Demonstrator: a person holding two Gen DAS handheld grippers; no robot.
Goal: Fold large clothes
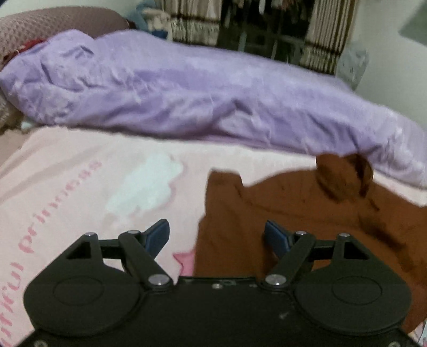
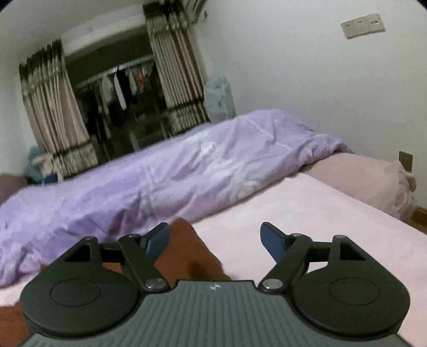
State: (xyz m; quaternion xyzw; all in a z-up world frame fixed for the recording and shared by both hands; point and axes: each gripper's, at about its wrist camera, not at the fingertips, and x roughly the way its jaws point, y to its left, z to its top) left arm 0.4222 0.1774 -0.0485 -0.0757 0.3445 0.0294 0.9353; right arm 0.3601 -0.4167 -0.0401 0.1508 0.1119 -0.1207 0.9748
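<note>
Both grippers hang spread wide and empty over the brown garment (image 1: 280, 213) on the bed (image 1: 66, 173). Left gripper (image 1: 216, 236) straddles its near-left edge, cloth running off rightward toward the purple quilt (image 1: 186, 93). Right gripper (image 2: 214, 240) has only a corner (image 2: 186, 245) under its left finger; left looks nearer.

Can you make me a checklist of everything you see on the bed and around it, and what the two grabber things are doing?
Surface: pink sheet with pink lettering and a pale cloud print covers the bed.
Job's things: brown garment lies crumpled on the sheet, not yet folded.
Clutter: purple duvet bunched along the far side of the bed; pink pillow at its end.
Grippers: left gripper has jaws open, empty, over the garment's edge; right gripper has jaws open, empty, above the garment and sheet.
Cables: nothing seen.
Surroundings: striped curtains, hanging clothes between them, white wall with a socket plate.
</note>
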